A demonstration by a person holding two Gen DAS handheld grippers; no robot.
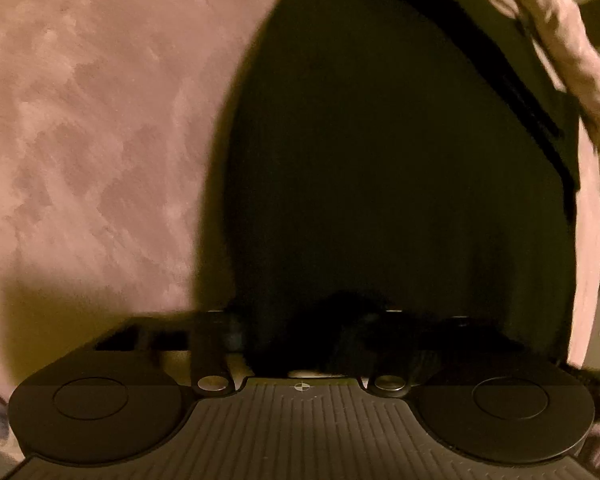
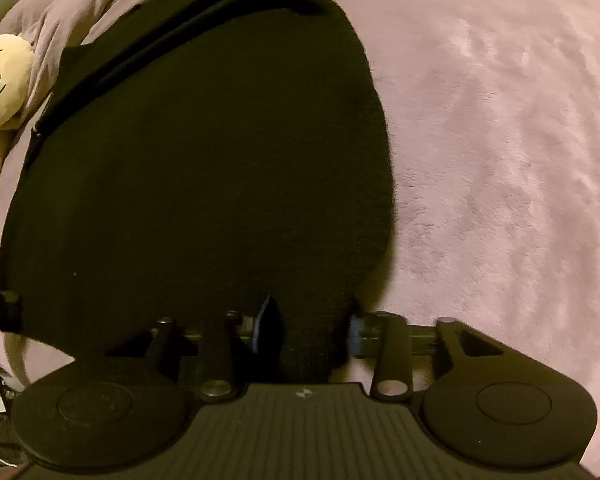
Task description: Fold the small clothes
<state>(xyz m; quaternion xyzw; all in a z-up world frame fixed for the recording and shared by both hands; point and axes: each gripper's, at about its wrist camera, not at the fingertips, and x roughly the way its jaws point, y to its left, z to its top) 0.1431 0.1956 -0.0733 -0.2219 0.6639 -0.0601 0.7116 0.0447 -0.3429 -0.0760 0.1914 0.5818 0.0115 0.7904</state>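
Left wrist view takes in a pinkish-mauve plush blanket (image 1: 80, 140) across its left half, its nap brushed into light and dark patches. To the right of that lies a black garment (image 1: 380, 180), spread flat on the blanket, its rounded edge running down the middle of the picture and a darker band or seam slanting along its upper right side. Crumpled blanket folds sit past that seam at the top right corner. At the bottom, the left gripper (image 1: 312, 344) has its jaws drawn close together on a bunched fold of the garment's near hem, and black cloth fills the gap between them. Right wrist view begins at its far left with a cream plush toy (image 2: 2, 80) resting on rumpled bedding beside the garment's upper edge. The same black garment (image 2: 200, 160) fills the left and centre of this picture, lying flat, with a dark strip running diagonally near its top. Below it the right gripper (image 2: 300, 336) stands with its jaws narrowed on the near hem, cloth pinched between the fingers. Smooth blanket (image 2: 500, 140) covers everything to the right.
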